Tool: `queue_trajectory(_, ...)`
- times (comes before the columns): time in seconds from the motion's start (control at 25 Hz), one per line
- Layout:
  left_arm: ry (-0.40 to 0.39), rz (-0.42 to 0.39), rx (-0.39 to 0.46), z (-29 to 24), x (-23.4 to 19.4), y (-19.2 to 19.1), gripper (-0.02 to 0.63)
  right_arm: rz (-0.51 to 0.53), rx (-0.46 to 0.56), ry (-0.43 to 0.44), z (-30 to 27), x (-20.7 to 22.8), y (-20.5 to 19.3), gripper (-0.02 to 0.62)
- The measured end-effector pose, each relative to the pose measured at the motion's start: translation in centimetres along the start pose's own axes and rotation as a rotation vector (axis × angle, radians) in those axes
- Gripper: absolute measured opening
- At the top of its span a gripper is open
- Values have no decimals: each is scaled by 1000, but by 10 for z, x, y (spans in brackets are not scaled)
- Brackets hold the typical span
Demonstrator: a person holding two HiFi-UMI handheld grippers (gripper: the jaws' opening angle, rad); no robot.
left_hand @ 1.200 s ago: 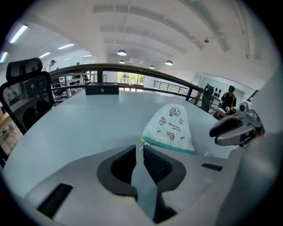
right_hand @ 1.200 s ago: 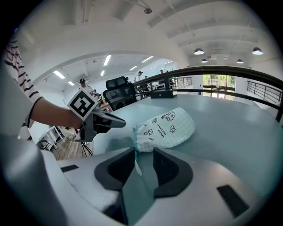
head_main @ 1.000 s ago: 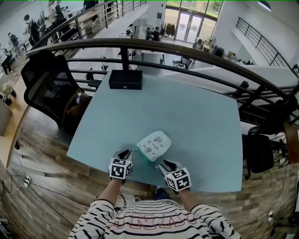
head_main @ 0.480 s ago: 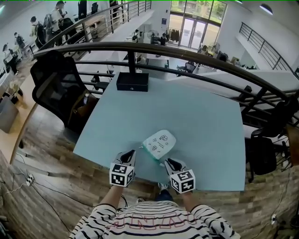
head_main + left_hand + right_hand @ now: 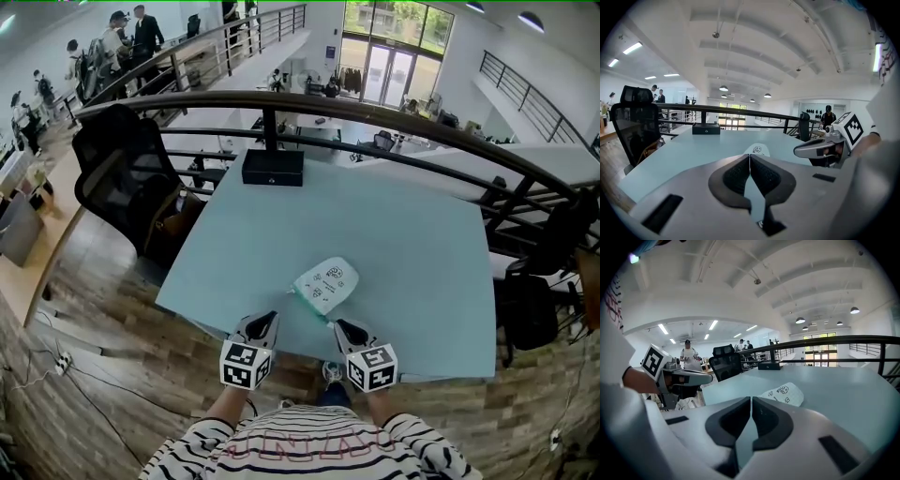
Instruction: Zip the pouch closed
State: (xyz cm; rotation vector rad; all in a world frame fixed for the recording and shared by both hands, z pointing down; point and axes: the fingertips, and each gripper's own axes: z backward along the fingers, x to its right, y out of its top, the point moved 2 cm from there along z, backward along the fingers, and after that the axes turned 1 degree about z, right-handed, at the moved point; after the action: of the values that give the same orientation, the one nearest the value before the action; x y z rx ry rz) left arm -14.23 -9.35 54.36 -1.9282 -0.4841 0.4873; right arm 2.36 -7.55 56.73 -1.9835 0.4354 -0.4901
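Observation:
The white pouch [image 5: 325,283] with small printed drawings and a teal edge lies flat on the light blue table [image 5: 403,234], near its front edge. Both grippers hover short of it, apart from it. My left gripper [image 5: 272,318] is shut and empty, and the pouch [image 5: 757,150] shows just past its tips [image 5: 749,156]. My right gripper [image 5: 339,325] is closing, its jaws almost together with nothing between them [image 5: 751,399]. From there the pouch [image 5: 785,393] lies ahead and to the right. I cannot see the zipper's state.
A black box [image 5: 273,167] sits at the table's far edge, in front of a dark railing [image 5: 375,117]. A black office chair [image 5: 122,178] stands left of the table. A wooden floor lies below the near edge.
Both grippers have drawn back from the pouch toward the person and the table's near edge. The pouch stays lying on the table, free of both.

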Motion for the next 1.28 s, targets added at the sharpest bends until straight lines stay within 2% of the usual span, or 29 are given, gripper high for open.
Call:
queue_trajectory(0.48,4,9,66,42,12,1,25,-26,39,-8,19,-24,2,28)
queue_trajectory(1.28,-4,10,89,64,17,-10,25,-22,65,-13,26,-46,3,26)
